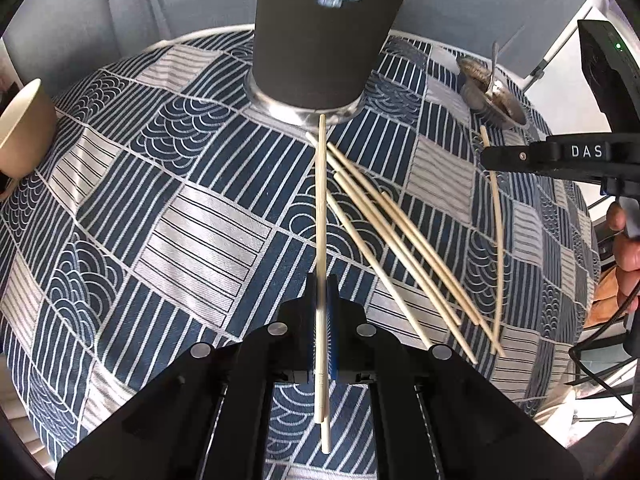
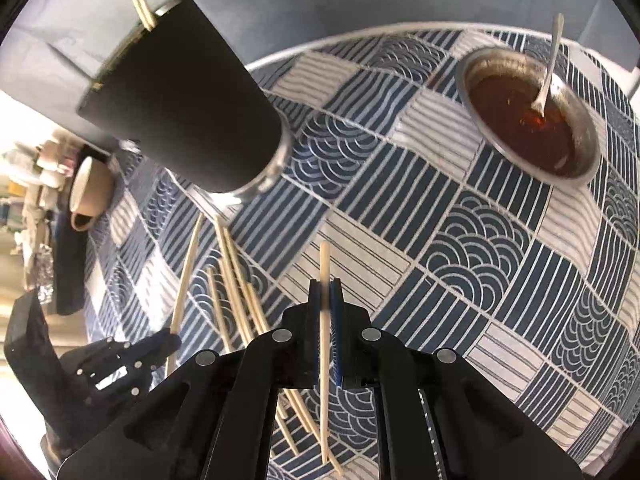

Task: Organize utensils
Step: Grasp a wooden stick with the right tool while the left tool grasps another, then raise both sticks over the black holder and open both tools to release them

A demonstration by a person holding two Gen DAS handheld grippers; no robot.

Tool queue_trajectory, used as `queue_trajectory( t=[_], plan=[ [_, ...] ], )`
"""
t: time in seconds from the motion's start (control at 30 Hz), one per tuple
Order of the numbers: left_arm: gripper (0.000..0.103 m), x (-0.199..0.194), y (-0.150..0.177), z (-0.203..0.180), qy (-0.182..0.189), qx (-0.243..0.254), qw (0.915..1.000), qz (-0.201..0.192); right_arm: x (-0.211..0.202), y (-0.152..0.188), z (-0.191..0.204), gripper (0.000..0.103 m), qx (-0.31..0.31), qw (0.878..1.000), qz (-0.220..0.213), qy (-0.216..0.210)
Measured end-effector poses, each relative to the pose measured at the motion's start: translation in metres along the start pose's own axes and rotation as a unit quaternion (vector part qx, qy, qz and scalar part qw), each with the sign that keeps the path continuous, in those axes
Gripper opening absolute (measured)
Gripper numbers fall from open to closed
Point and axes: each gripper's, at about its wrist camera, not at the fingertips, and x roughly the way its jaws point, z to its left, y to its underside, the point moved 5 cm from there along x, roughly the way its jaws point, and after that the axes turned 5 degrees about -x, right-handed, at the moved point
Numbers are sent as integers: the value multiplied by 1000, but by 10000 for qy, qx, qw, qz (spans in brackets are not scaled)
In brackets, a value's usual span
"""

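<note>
This looks like a home dining spot. A round table wears a blue-and-white patterned tablecloth, set with a beige mug, a metal bowl of brown sauce with a spoon, loose wooden chopsticks and a dark tumbler. Cluttered household shelves stand behind.

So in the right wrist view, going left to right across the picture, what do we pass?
Left gripper → beige mug → black tumbler → loose chopsticks → chopstick in the right gripper → metal bowl with spoon.
</note>
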Motion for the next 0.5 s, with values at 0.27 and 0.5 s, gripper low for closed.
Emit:
queue_trajectory(
  t=[0.27, 0.5],
  plan=[
    [5, -28, -5, -1, 85, -57, 9997, -218, -18, -12, 24, 5, -223, 9994, -234, -112],
    [5, -39, -4, 2, 271, -230, 9991, -229, -22, -13, 34, 5, -378, 9987, -284, -197]
  ],
)
